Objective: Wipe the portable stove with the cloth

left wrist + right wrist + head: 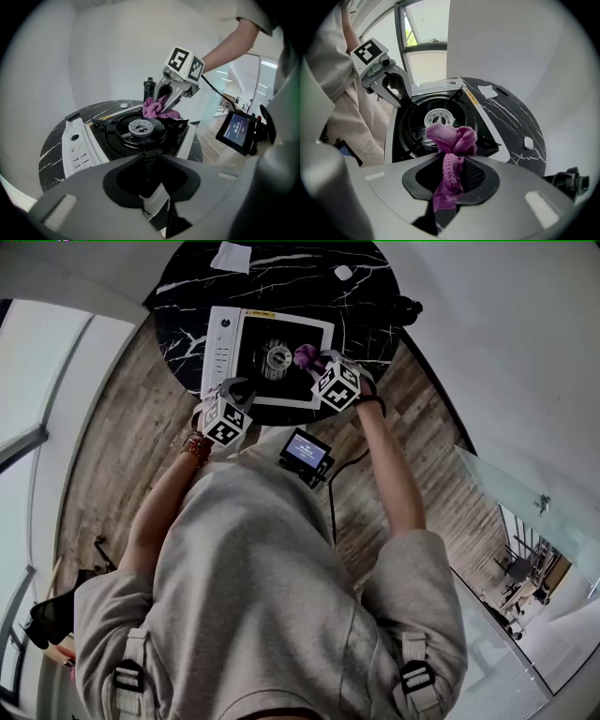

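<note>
Looking down in the head view, the portable stove [221,352] sits at the six o'clock edge of a round black marble table [370,320], with a small lit screen [305,451] below it. The left gripper [234,392] is at the stove's seven o'clock corner. The right gripper [316,364] is at three o'clock of the burner [277,356].

Only the left gripper view shows its own jaws clenched on the stove's white near rim.

Only the right gripper view shows the purple cloth [452,137] running back between its jaws, firmly grasped. The cloth's bunched end rests in the stove's black pan, at six o'clock of the burner there.
</note>
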